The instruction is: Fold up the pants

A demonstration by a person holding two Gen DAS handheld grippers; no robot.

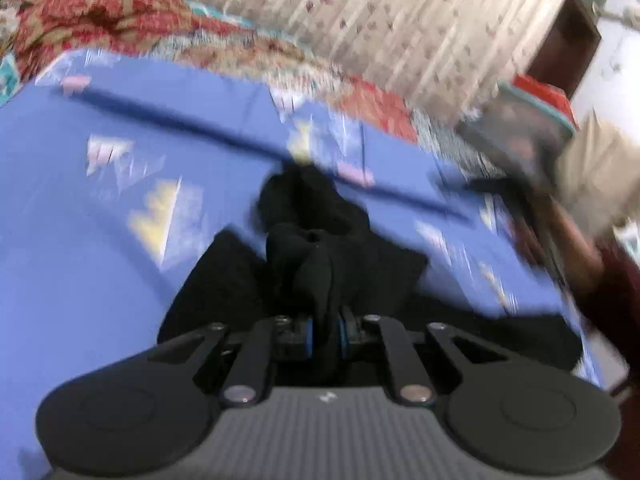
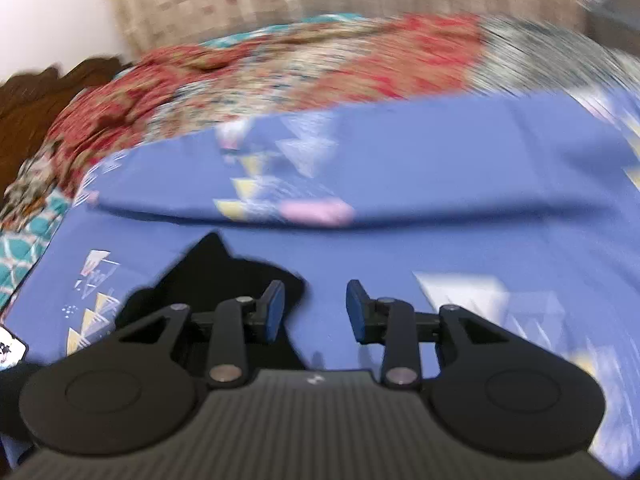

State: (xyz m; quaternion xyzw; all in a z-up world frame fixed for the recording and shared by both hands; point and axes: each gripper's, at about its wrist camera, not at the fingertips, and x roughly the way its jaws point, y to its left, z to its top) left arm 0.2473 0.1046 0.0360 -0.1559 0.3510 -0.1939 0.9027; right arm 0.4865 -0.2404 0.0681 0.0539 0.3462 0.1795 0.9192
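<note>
Black pants (image 1: 320, 248) are seen bunched in a heap on the blue sheet (image 1: 120, 260) of a bed, no tidy fold yet made. A ridge of the cloth is pinched between the closed pads of the left gripper (image 1: 325, 332). The right gripper (image 2: 315, 312) is held apart over bare sheet, empty, just beside the pants. Most of the folding is judged still to be done.

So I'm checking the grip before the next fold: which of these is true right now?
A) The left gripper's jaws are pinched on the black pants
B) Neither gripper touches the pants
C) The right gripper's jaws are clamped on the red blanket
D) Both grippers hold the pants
A: the left gripper is shut on a bunch of the black pants, while the right gripper stands open over the blue sheet.
</note>
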